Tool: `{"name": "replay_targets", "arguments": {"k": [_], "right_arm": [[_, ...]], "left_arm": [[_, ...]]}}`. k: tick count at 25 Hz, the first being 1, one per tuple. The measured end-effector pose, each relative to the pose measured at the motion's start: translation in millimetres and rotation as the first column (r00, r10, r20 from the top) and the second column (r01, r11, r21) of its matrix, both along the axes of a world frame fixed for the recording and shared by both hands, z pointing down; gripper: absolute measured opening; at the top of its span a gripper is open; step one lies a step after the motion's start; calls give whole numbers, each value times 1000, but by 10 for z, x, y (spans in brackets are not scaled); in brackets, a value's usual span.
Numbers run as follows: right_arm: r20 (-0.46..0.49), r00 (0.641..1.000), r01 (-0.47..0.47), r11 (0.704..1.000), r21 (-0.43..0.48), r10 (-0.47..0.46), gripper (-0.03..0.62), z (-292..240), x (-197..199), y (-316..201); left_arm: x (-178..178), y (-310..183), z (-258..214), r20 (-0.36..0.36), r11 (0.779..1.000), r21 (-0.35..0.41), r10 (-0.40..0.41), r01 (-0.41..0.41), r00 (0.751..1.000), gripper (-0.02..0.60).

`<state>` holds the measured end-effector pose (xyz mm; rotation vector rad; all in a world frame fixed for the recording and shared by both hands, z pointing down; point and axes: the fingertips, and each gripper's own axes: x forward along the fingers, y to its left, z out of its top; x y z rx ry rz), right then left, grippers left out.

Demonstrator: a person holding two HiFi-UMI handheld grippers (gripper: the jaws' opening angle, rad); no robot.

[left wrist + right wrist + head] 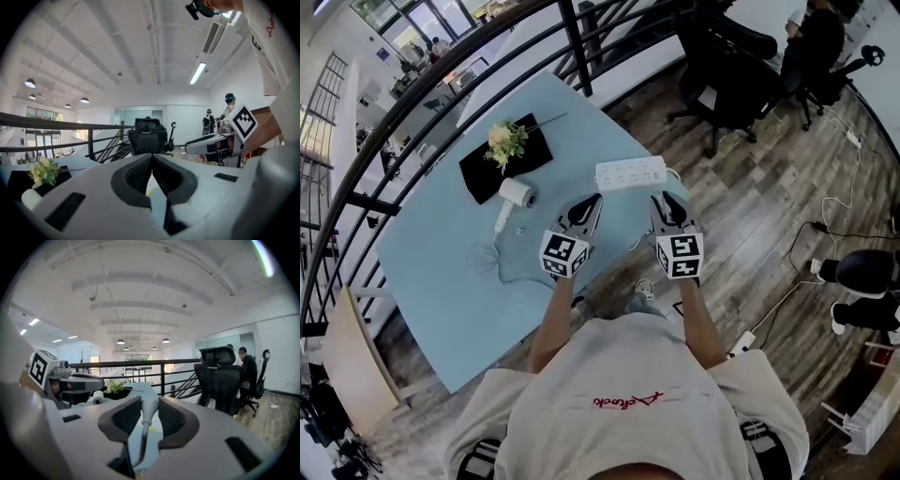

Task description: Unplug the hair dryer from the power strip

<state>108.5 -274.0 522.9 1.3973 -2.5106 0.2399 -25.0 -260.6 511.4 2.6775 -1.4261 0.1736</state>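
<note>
Shirt (619,403) fills the head view's foreground; beyond, power strip (630,173) and hair dryer (514,197) lie apart on the tabletop (441,281). Left gripper view: left hand-held gripper (151,158) pinched shut, empty. Right gripper view: right hand-held gripper (150,402) partway closed, clamping the dryer's plug (149,408).

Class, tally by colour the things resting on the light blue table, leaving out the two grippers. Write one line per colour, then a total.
White: 2 (hair dryer, power strip)
Black: 1 (tray)
Cream and green: 1 (bunch of flowers, lying on the tray)
Total: 4
</note>
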Motion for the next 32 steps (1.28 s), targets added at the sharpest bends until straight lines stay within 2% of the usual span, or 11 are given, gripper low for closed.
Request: {"name": "replay_targets", "arguments": {"k": [11,18,24,32], "right_arm": [[-29,996,-79,996,52,80,124,-215,-97,895],[-33,992,-122,989,79,125,124,-339,-120,1493],[-28,986,-159,983,87,162,124,-378,-50,1954],[-28,986,-158,982,101,162,124,-416,-107,2361]], "left_arm": [[-527,815,-134,-44,999,34,-18,19,999,11],[-519,1276,-313,-45,997,75,22,-19,999,11],[-479,1697,-322,-49,996,78,46,-42,998,11],[-465,2105,-382,-43,994,94,61,-56,997,11]]}}
